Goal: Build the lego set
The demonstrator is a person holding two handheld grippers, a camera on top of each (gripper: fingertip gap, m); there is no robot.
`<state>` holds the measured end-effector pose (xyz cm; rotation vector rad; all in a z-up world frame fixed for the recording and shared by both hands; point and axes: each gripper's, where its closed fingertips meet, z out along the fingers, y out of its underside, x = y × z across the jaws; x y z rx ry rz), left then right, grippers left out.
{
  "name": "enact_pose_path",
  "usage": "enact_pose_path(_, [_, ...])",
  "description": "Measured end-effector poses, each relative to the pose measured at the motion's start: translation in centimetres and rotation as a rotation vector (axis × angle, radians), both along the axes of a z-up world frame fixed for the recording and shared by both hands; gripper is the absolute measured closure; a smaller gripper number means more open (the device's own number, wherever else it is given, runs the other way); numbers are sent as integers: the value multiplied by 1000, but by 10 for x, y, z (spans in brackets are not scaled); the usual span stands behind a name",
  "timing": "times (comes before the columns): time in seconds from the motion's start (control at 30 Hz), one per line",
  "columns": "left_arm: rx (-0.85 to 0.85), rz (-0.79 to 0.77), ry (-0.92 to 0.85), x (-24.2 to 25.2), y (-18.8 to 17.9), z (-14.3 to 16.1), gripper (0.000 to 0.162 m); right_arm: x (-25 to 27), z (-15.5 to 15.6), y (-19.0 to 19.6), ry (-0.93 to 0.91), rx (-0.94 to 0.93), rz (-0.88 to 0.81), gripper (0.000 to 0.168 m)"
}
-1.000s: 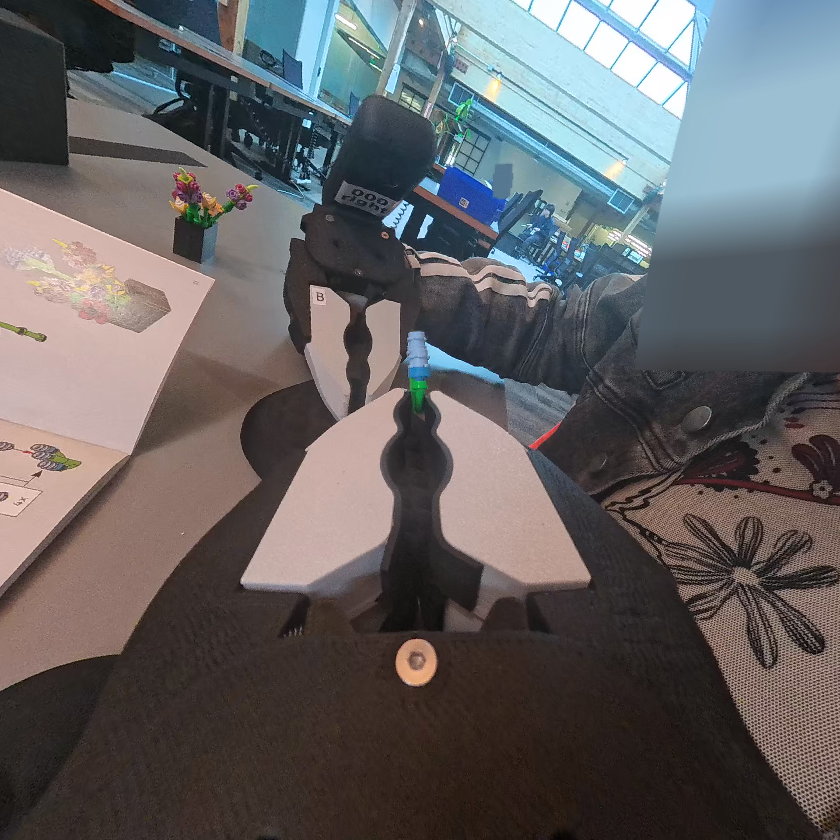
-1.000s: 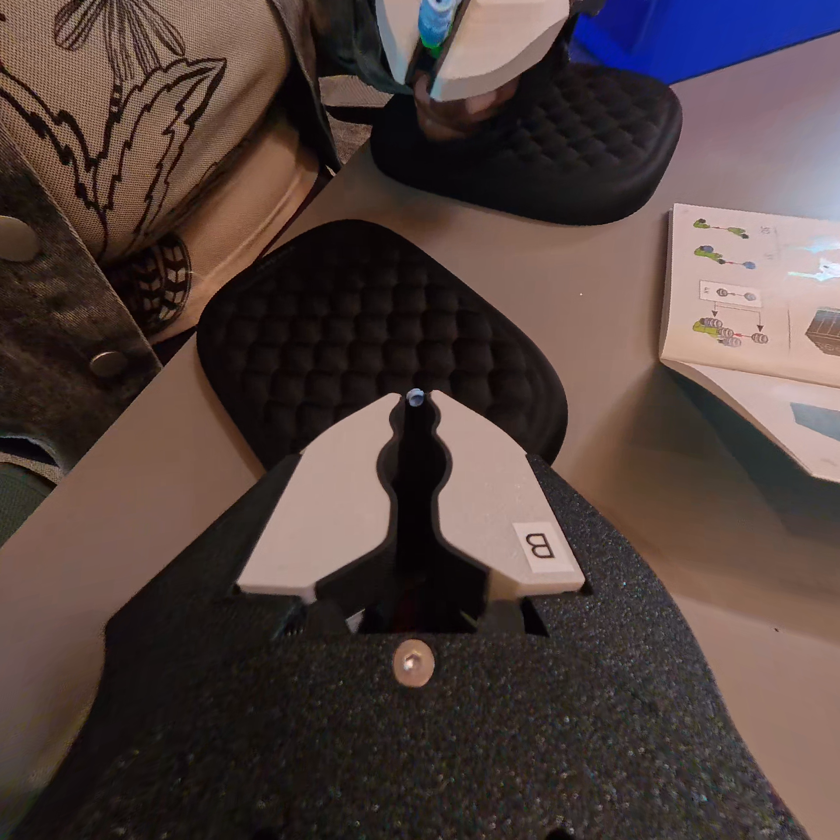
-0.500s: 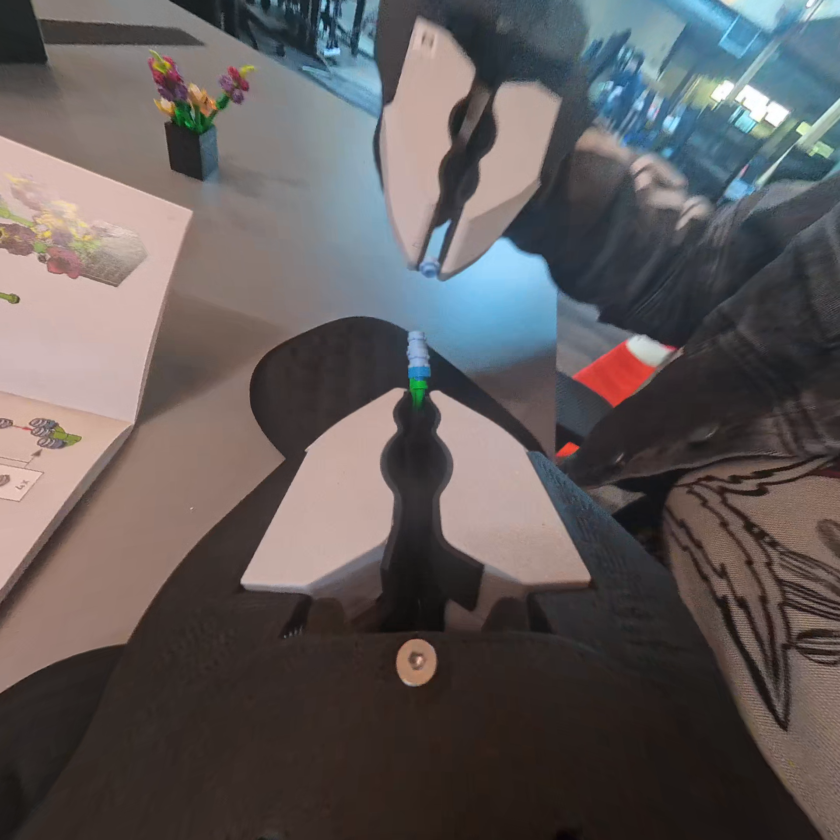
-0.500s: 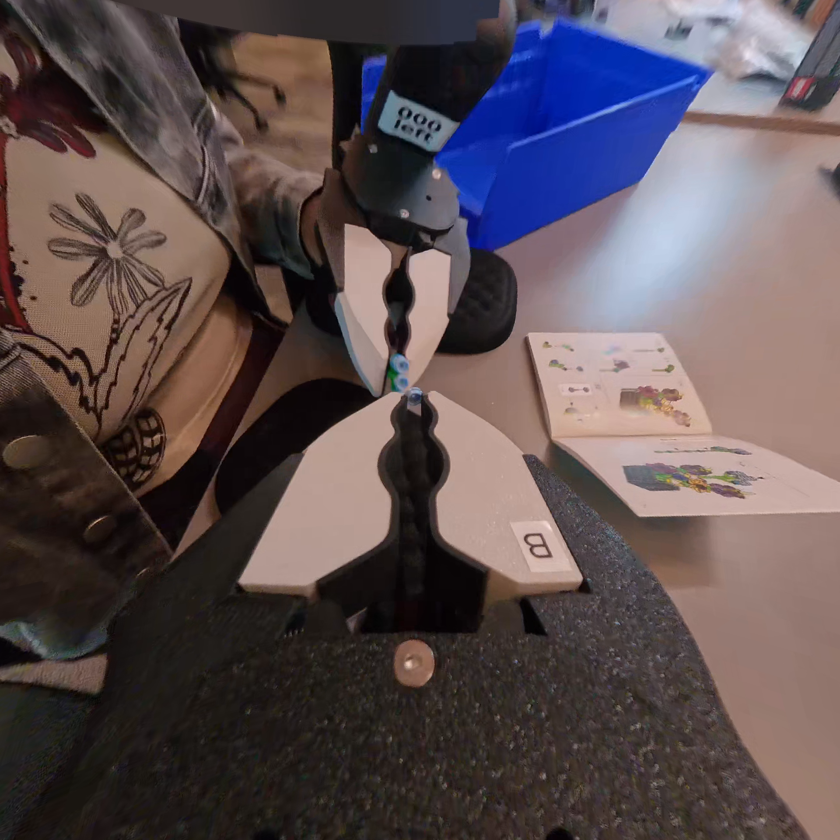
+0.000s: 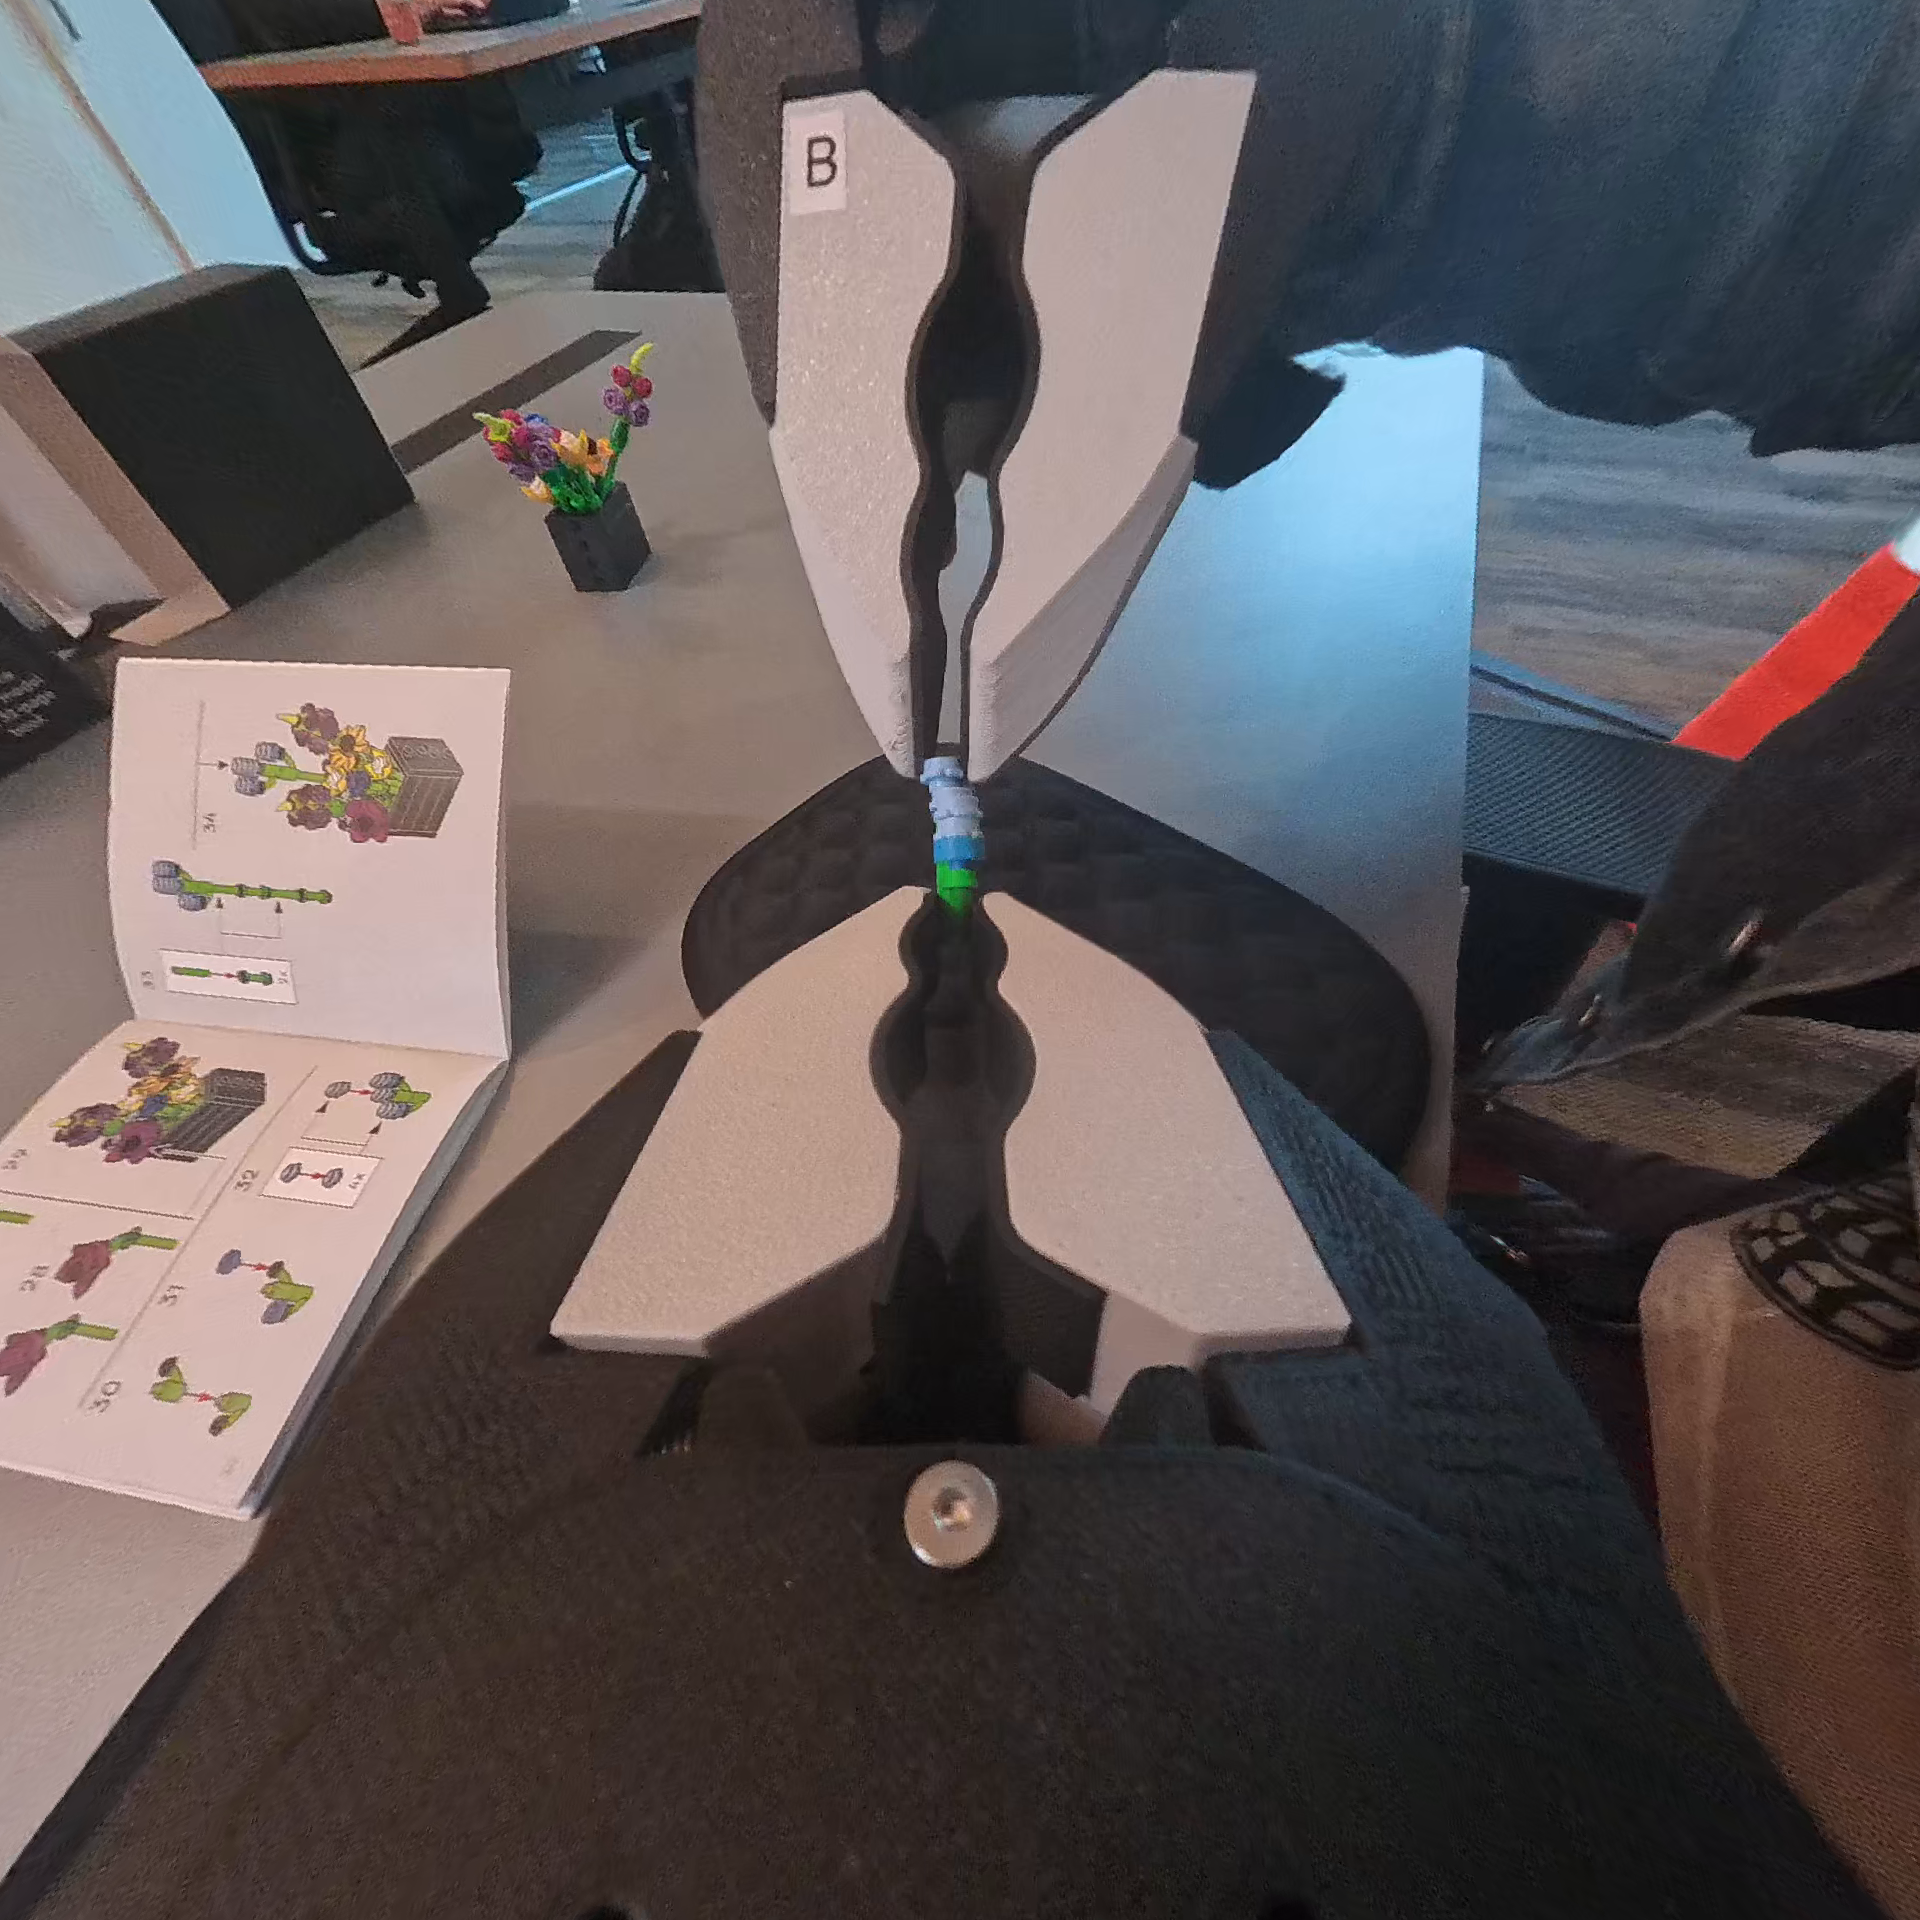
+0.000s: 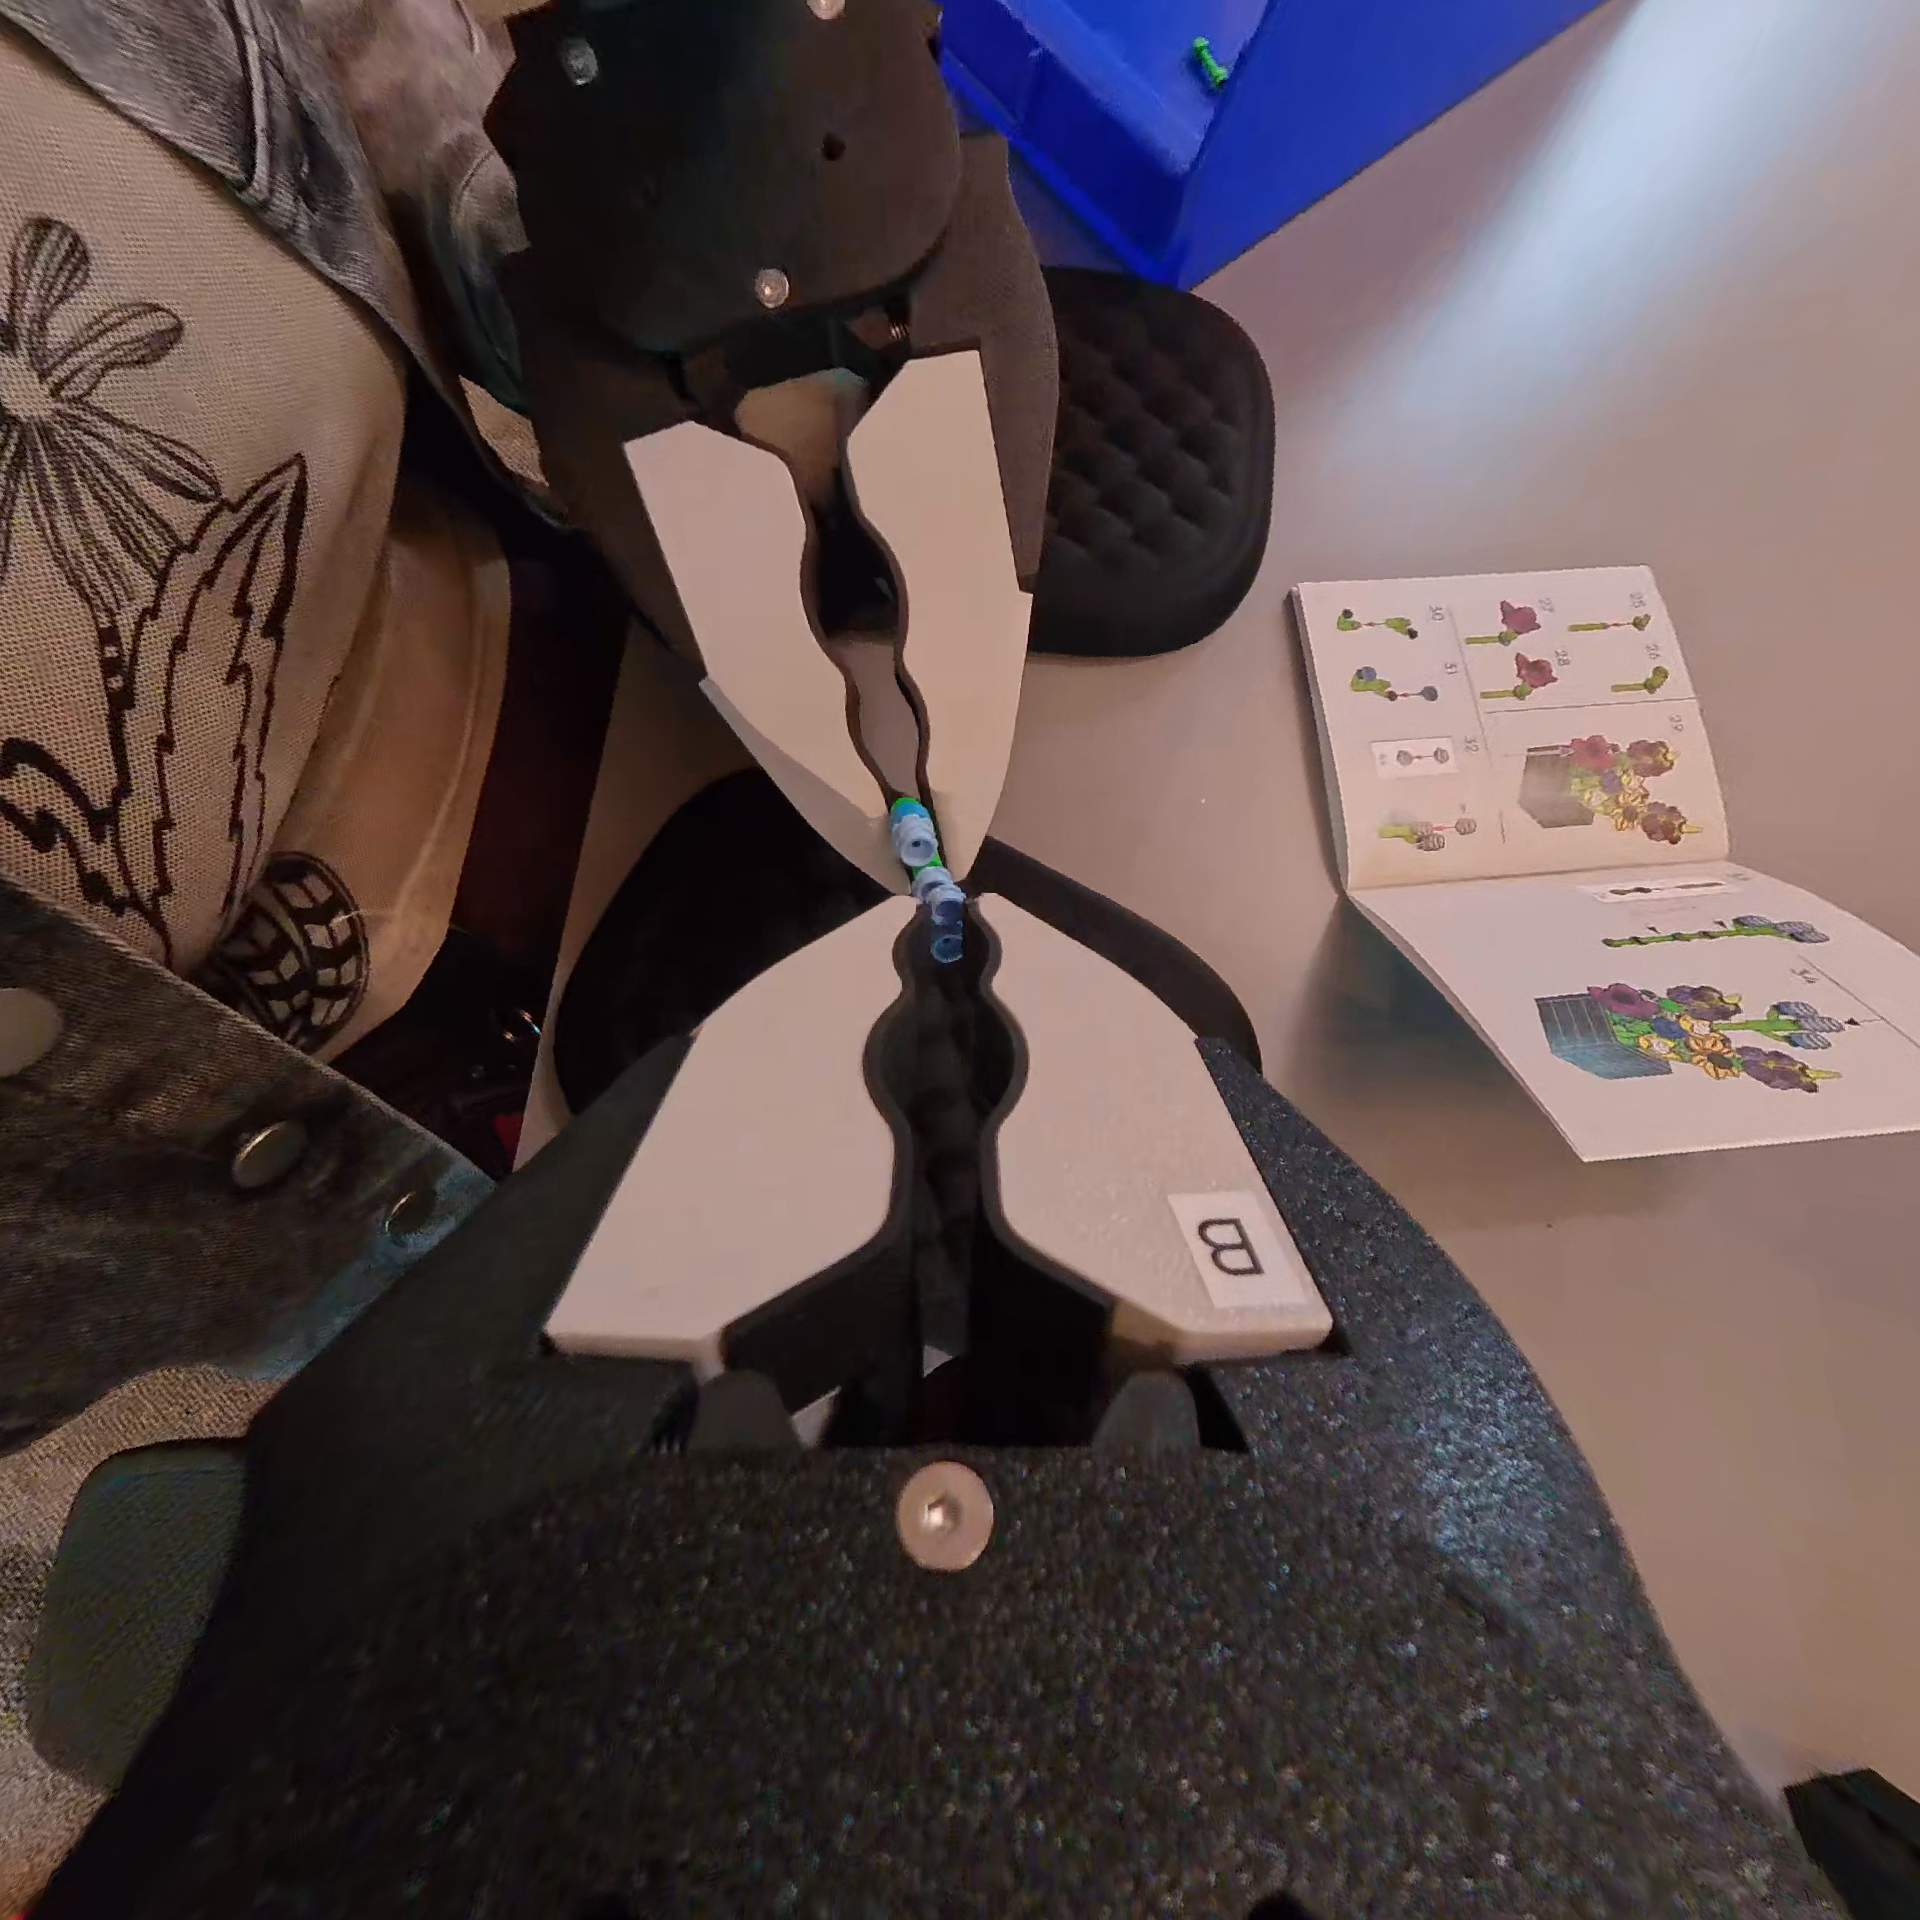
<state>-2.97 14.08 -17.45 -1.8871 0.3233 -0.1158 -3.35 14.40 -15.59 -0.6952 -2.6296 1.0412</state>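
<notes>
My left gripper (image 5: 956, 902) is shut on a green lego stem (image 5: 954, 888) that carries a stack of blue and pale blue round pieces (image 5: 956, 821). My right gripper (image 6: 945, 914) is shut on a small pale blue round piece (image 6: 943, 943). The two grippers meet tip to tip above the table edge. In the left wrist view the right gripper (image 5: 940, 758) comes down from above and its piece touches the top of the stack. In the right wrist view the left gripper (image 6: 925, 857) points down with the stem and stack (image 6: 912, 831) between its tips.
A built lego flower bouquet in a black pot (image 5: 587, 488) stands farther back on the grey table (image 5: 675, 623). An open instruction booklet (image 5: 312, 831) lies at the left. Black quilted pads (image 5: 1195, 935) lie under the grippers. A blue bin (image 6: 1195, 104) and a black box (image 5: 208, 416) stand at the edges. The tips of both grippers are at nearly the same place.
The two grippers have come together tip to tip. The right gripper's pale blue piece, apart from the stack half a second ago, now touches its top.
</notes>
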Motion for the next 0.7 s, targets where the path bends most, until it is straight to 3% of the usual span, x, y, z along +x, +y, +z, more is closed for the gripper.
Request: enact_pose_path(0.7, [8, -2, 2, 0, -1, 1, 157, -1, 3, -5, 63, -72, -45, 163])
